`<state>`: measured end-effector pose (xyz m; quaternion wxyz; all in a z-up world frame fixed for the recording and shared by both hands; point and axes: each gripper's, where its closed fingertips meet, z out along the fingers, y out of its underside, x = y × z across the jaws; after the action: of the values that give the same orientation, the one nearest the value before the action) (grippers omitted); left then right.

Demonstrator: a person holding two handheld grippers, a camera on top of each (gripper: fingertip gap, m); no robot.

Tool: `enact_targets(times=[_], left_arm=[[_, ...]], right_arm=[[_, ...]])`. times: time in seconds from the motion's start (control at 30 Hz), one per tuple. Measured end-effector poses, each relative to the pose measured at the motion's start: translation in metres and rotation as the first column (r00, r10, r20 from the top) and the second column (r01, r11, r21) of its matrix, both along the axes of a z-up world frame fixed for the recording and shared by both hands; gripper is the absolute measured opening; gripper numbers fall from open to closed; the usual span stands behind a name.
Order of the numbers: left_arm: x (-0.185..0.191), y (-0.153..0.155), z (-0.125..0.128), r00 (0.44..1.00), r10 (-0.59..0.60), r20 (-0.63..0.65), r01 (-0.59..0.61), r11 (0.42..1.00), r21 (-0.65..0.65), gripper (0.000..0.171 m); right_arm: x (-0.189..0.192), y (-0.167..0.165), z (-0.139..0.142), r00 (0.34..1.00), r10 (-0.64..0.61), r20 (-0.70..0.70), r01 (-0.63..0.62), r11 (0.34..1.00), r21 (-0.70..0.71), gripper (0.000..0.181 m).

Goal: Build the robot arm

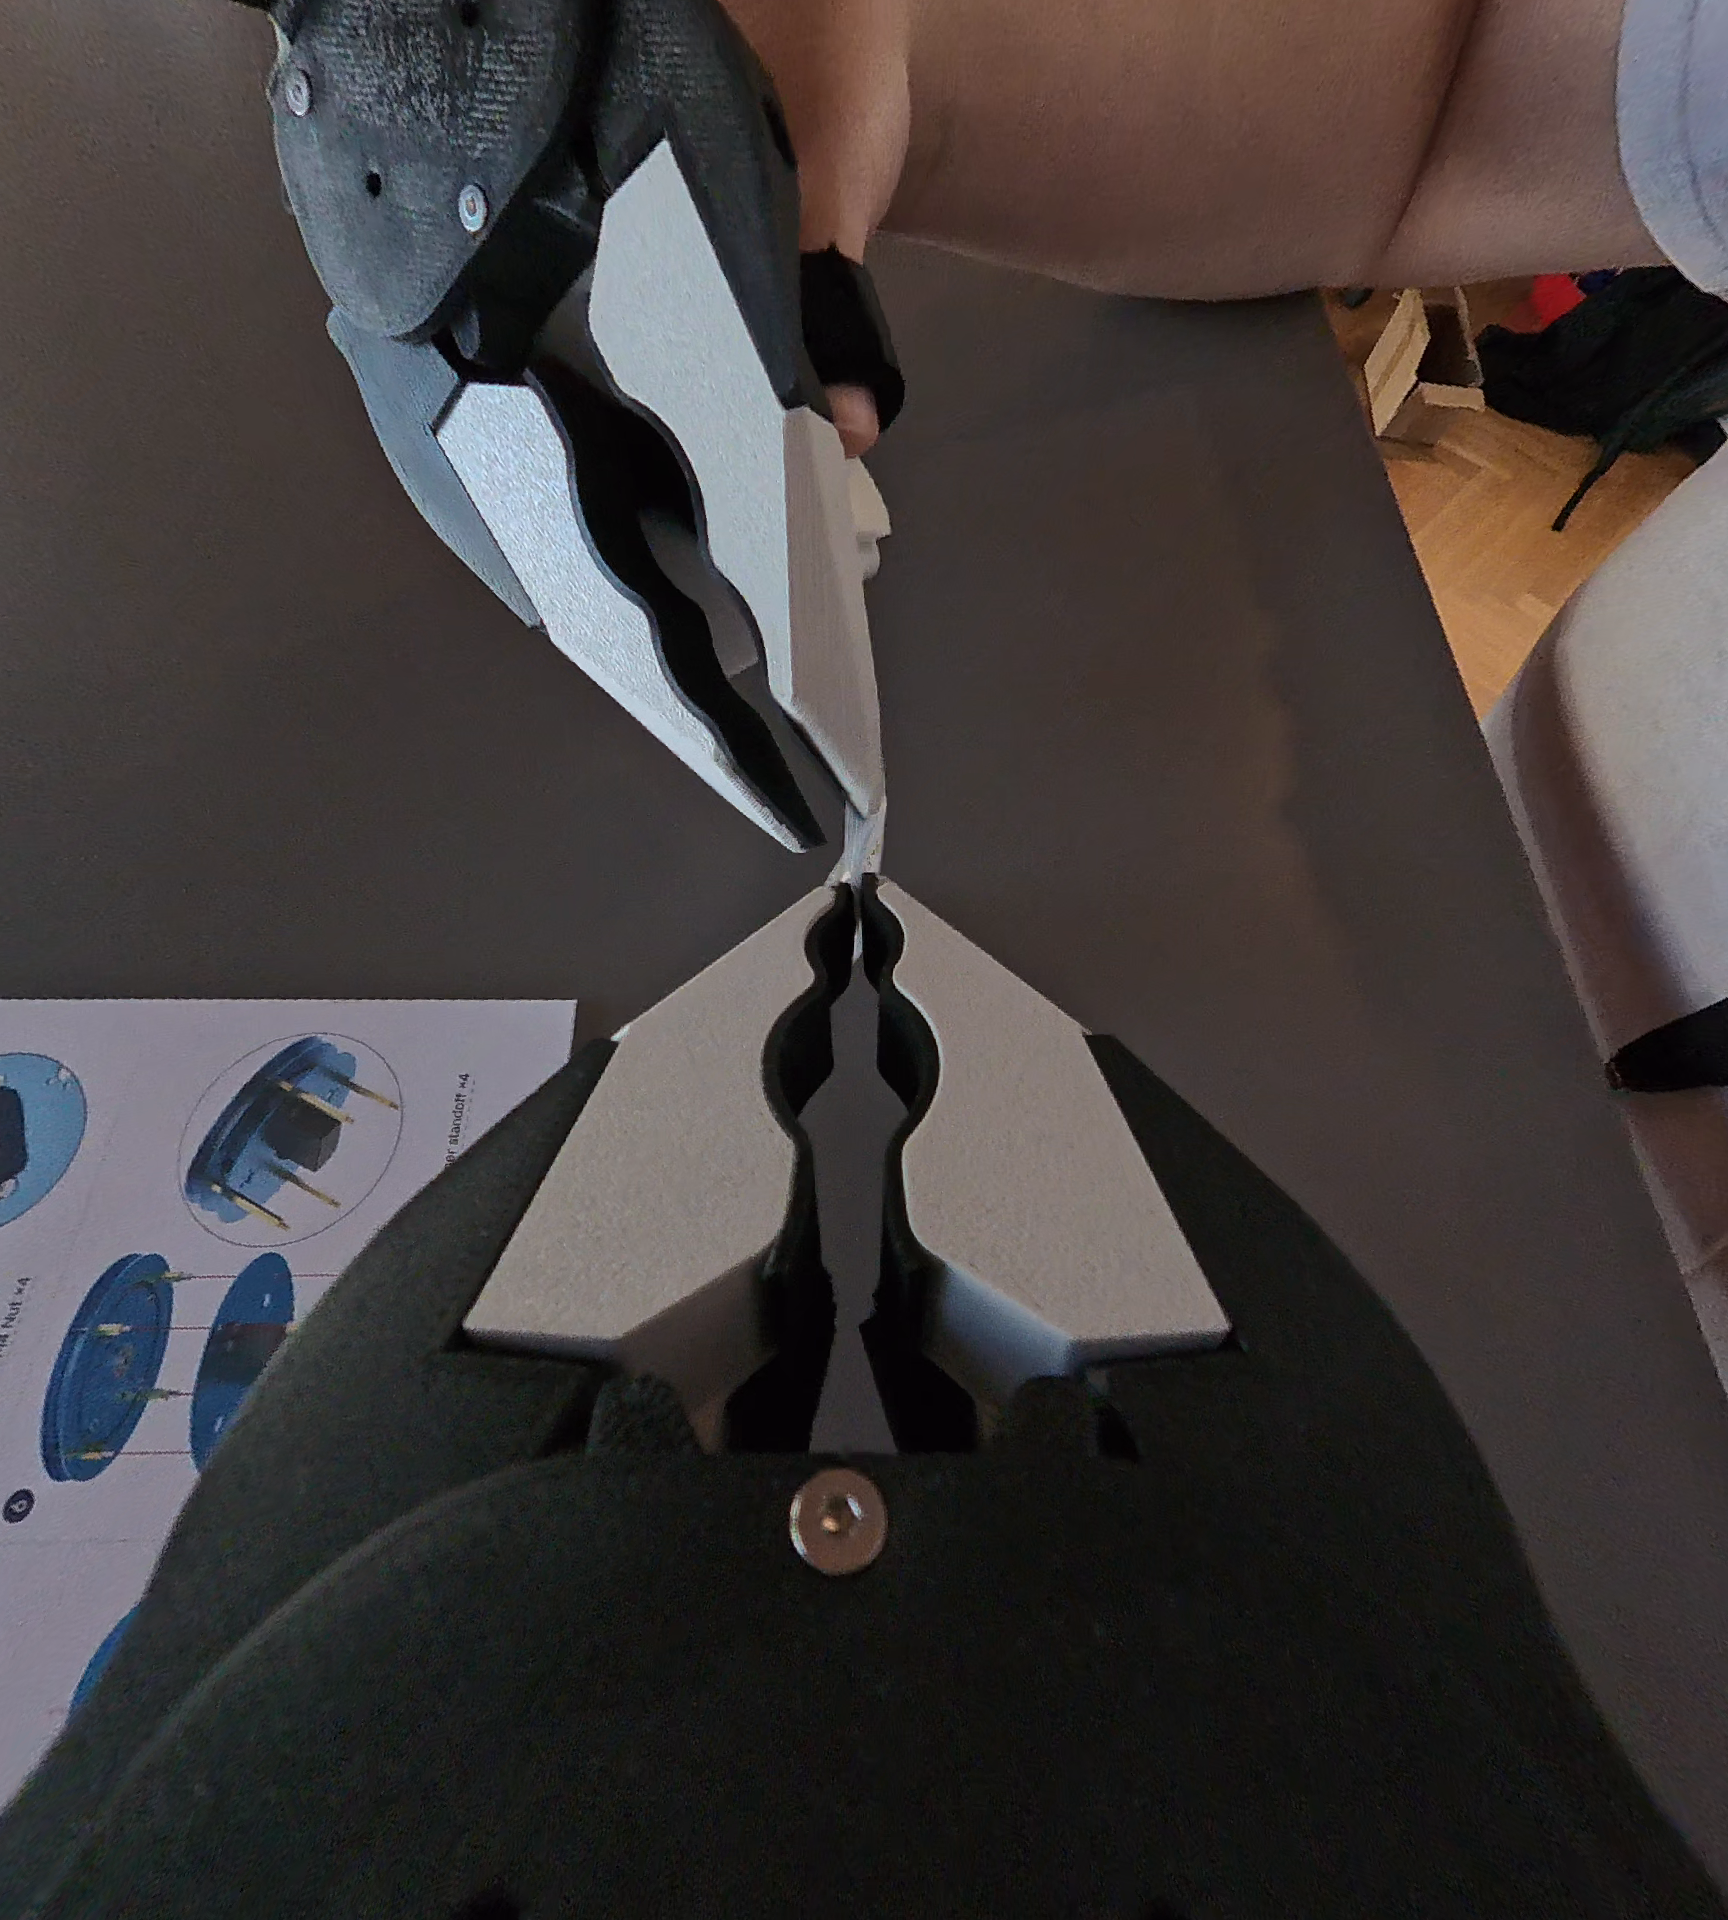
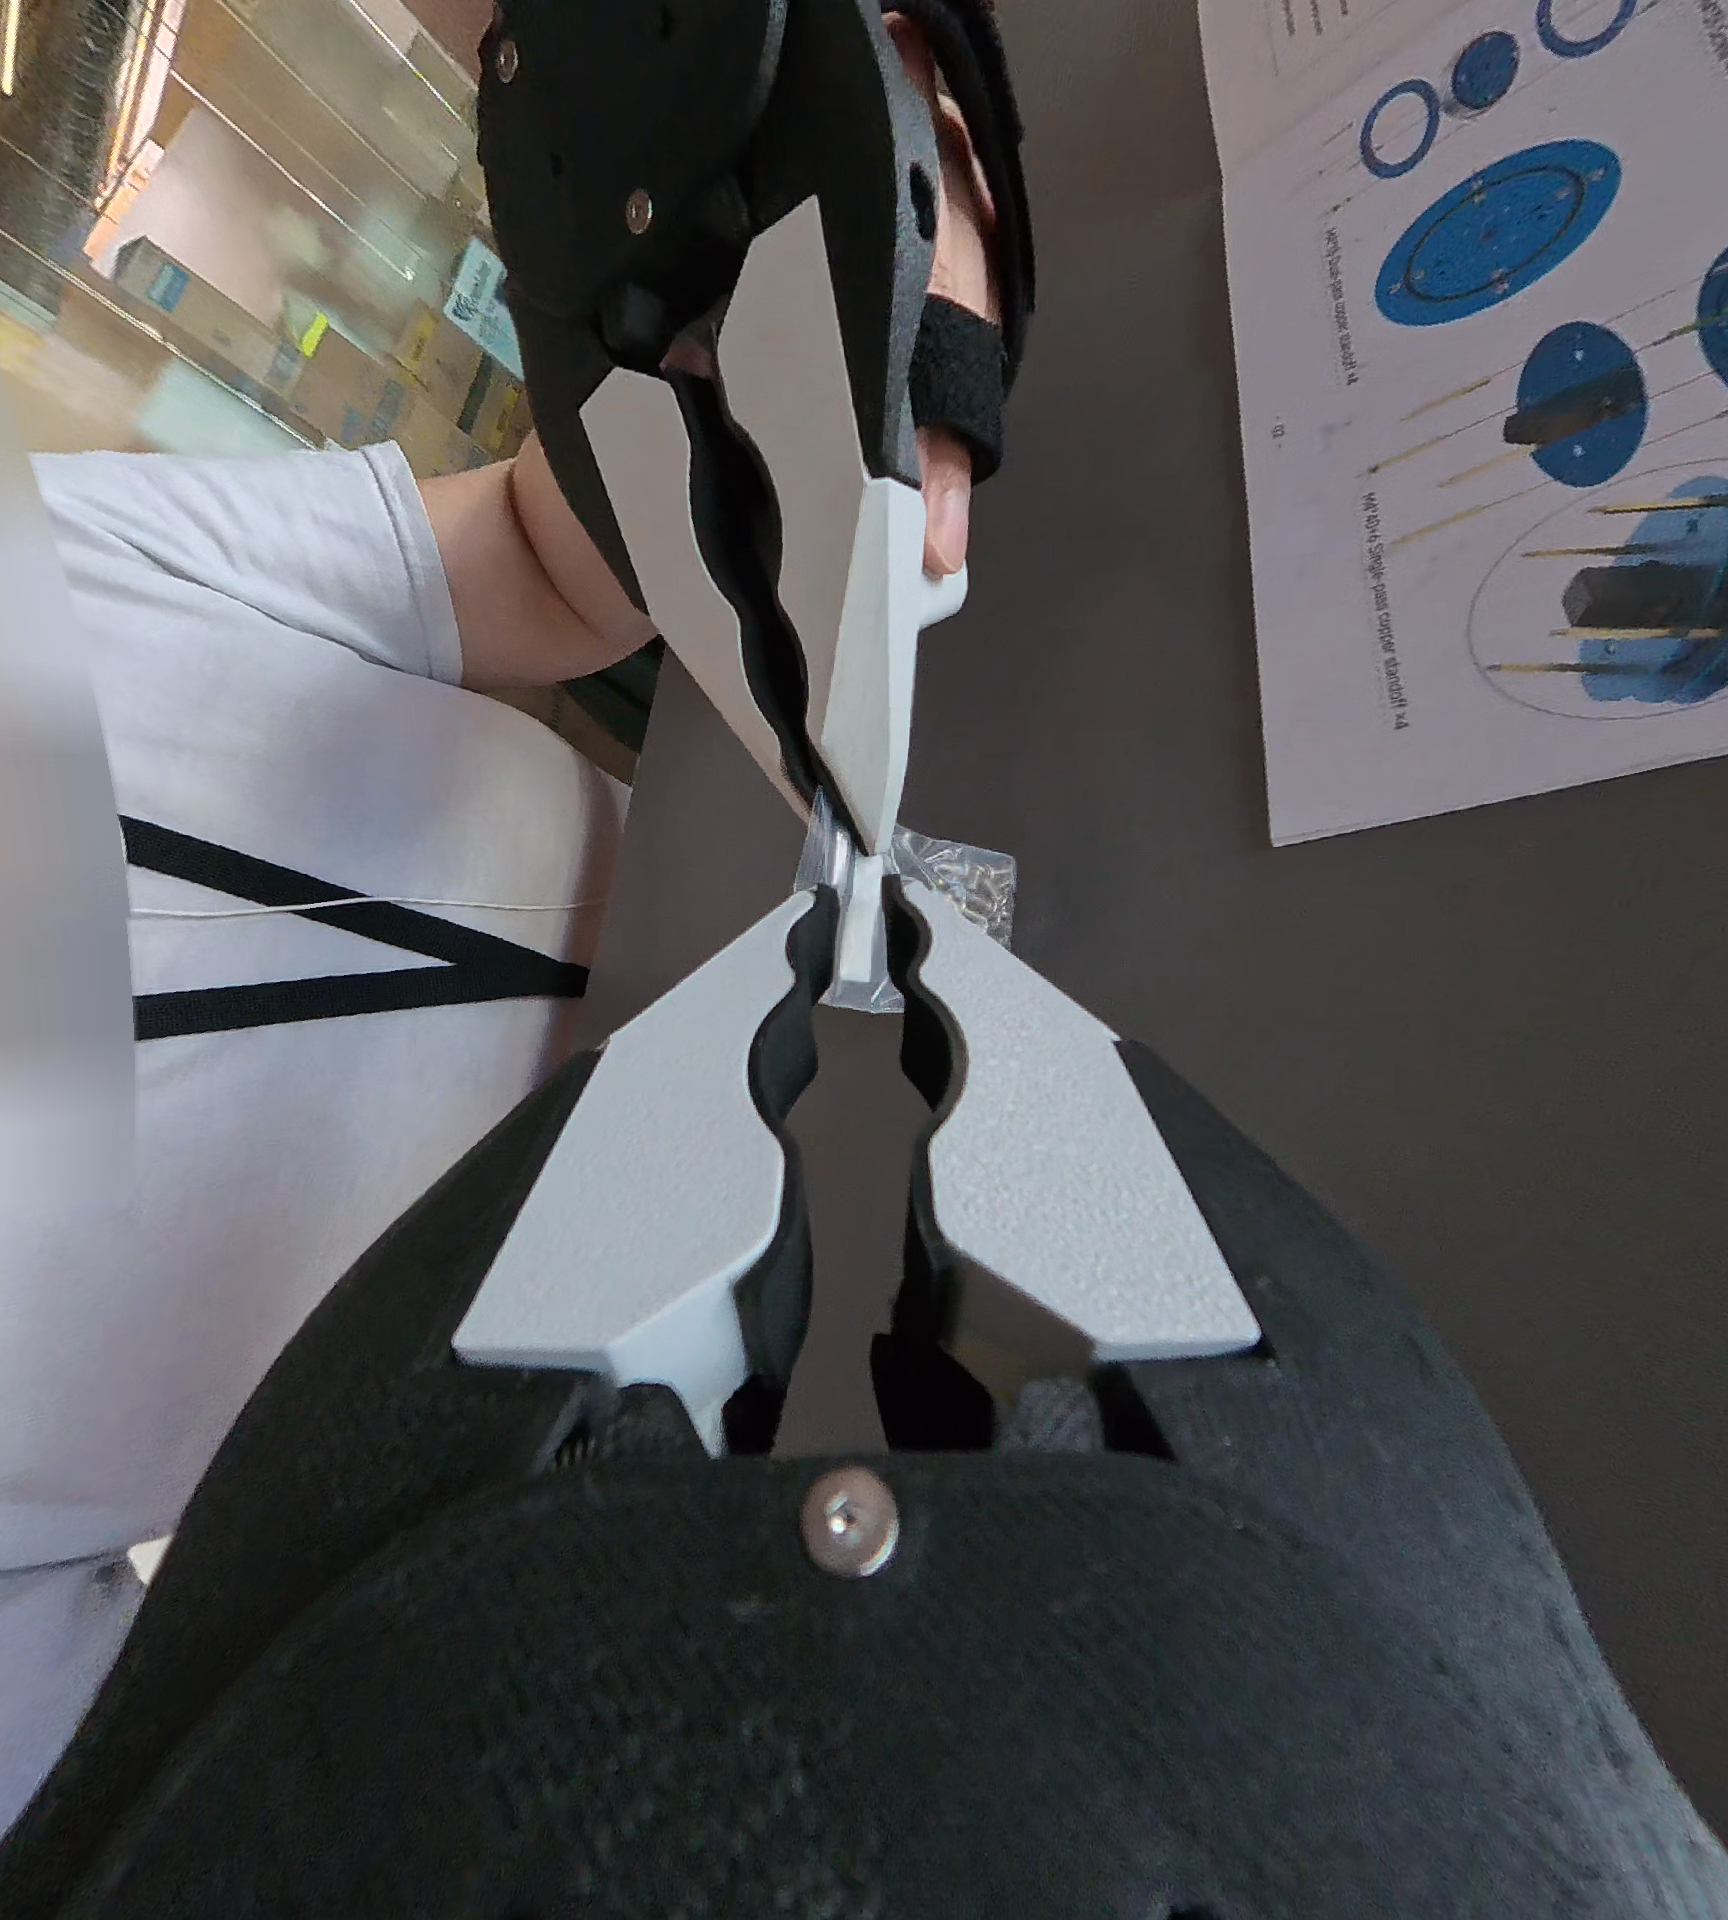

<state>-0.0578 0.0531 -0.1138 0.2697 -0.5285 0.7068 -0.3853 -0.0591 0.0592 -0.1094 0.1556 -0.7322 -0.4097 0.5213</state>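
A small clear plastic bag (image 2: 964, 883) with tiny metal screws inside hangs in the air above the dark table (image 1: 1151, 727). Both grippers pinch it tip to tip. My left gripper (image 1: 858, 899) is shut on the bag's edge (image 1: 865, 854), and only a sliver of the bag shows in this view. My right gripper (image 2: 858, 904) is shut on the bag's white top strip. In the left wrist view the right gripper (image 1: 834, 831) comes in from the upper left. In the right wrist view the left gripper (image 2: 834, 821) comes down from above, with a gloved hand on it.
A printed sheet with blue part drawings (image 1: 216, 1195) lies on the table and also shows in the right wrist view (image 2: 1514, 416). A person in a white shirt (image 2: 320, 831) stands at the table's edge. Wooden floor (image 1: 1462, 499) lies beyond that edge. Less than 4 cm separates the two grippers' tips.
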Motion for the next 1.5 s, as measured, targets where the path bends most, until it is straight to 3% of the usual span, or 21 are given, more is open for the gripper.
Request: enact_targets(times=[0.17,0.3,0.37,0.4,0.53,0.63,0.7,0.83,1.0,1.33,1.5], left_arm=[[0.001,0.003,0.001,1.0,0.018,0.001,-0.018,1.0,-0.005,0.0],[0.003,0.004,0.001,0.999,0.034,-0.003,-0.034,0.999,0.006,0.0],[0.002,0.015,0.004,0.993,0.114,-0.006,-0.114,0.993,0.006,0.003],[-0.001,0.026,0.008,0.98,0.199,-0.004,-0.199,0.98,-0.002,0.013],[-0.024,0.041,0.051,0.874,0.476,0.101,-0.44,0.862,-0.252,0.021],[-0.026,0.027,0.063,0.813,0.575,0.097,-0.433,0.706,-0.56,0.004],[-0.02,0.009,0.062,0.837,0.543,0.072,-0.357,0.64,-0.681,0.005],[-0.019,0.028,0.033,0.761,0.648,0.015,-0.491,0.592,-0.639,0.01],[-0.02,0.032,0.019,0.757,0.653,-0.015,-0.46,0.517,-0.721,0.009],[-0.029,0.033,0.014,0.725,0.688,-0.033,-0.399,0.381,-0.834,0.018],[-0.038,0.038,0.011,0.687,0.726,-0.026,-0.427,0.375,-0.823,0.009]], right_arm=[[0.0,0.005,0.002,1.0,-0.02,-0.01,0.021,0.998,0.056,0.008],[0.001,0.0,0.002,0.998,0.006,0.064,-0.014,0.993,0.121,0.0],[0.001,0.004,0.005,0.995,-0.035,0.09,0.019,0.985,0.169,0.0],[0.0,0.009,0.007,0.993,-0.076,0.092,0.056,0.977,0.206,0.0],[-0.003,0.017,0.019,0.969,-0.242,0.045,0.212,0.914,0.347,0.0],[-0.006,0.024,0.025,0.935,-0.354,0.01,0.319,0.855,0.409,0.0],[-0.012,0.028,0.026,0.917,-0.398,-0.011,0.369,0.839,0.4,0.0],[-0.027,0.029,0.022,0.91,-0.413,-0.019,0.385,0.83,0.403,0.0],[-0.027,0.033,0.015,0.9,-0.435,-0.003,0.392,0.808,0.44,0.0],[-0.036,0.032,0.01,0.905,-0.425,-0.018,0.384,0.798,0.464,0.0],[-0.045,0.029,0.005,0.908,-0.419,-0.006,0.367,0.788,0.494,0.0]])
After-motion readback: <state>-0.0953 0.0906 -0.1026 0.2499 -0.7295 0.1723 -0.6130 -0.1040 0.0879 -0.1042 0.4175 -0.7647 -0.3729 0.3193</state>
